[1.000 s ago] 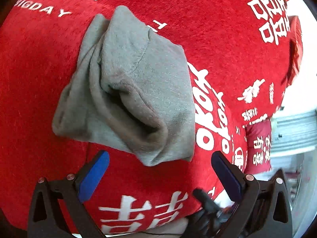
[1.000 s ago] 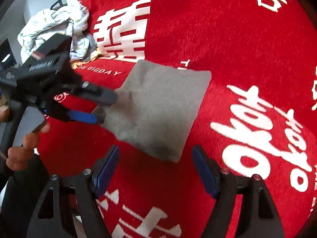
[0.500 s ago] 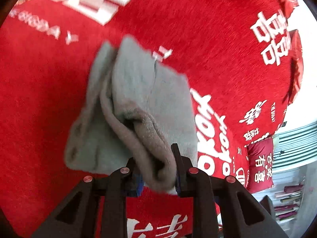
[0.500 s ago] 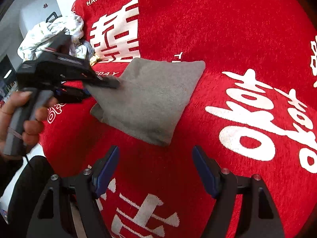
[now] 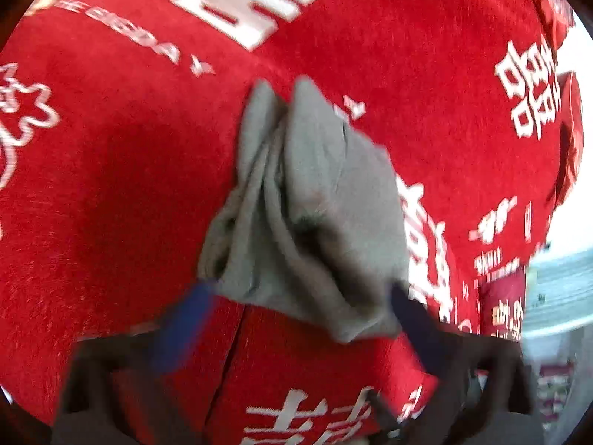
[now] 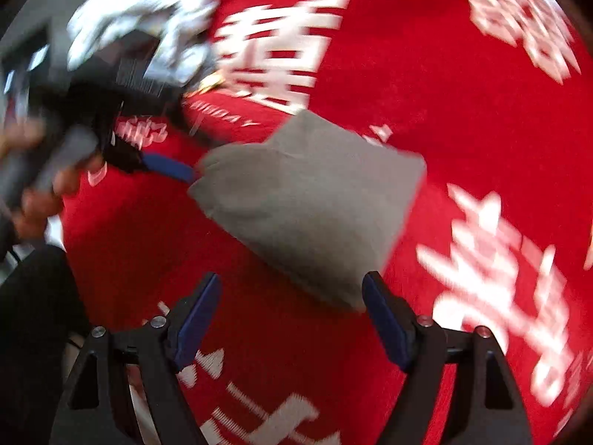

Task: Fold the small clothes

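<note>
A folded grey garment (image 5: 315, 215) lies on the red printed blanket (image 5: 111, 185); it also shows in the right wrist view (image 6: 315, 193). My left gripper (image 5: 296, 319) is open, its blurred blue pads (image 5: 181, 322) spread at the garment's near edge, not holding it. In the right wrist view the left gripper (image 6: 163, 165) sits at the garment's left edge. My right gripper (image 6: 292, 319) is open and empty, just short of the garment's near corner.
A pile of white patterned clothes (image 6: 141, 22) lies at the blanket's far left corner. A red pillow (image 5: 500, 304) and pale shelving (image 5: 559, 289) stand past the blanket's right edge. Both views are motion-blurred.
My left gripper was shut on the garment's near edge half a second ago; now it has opened and let go. My right gripper moved closer to the garment.
</note>
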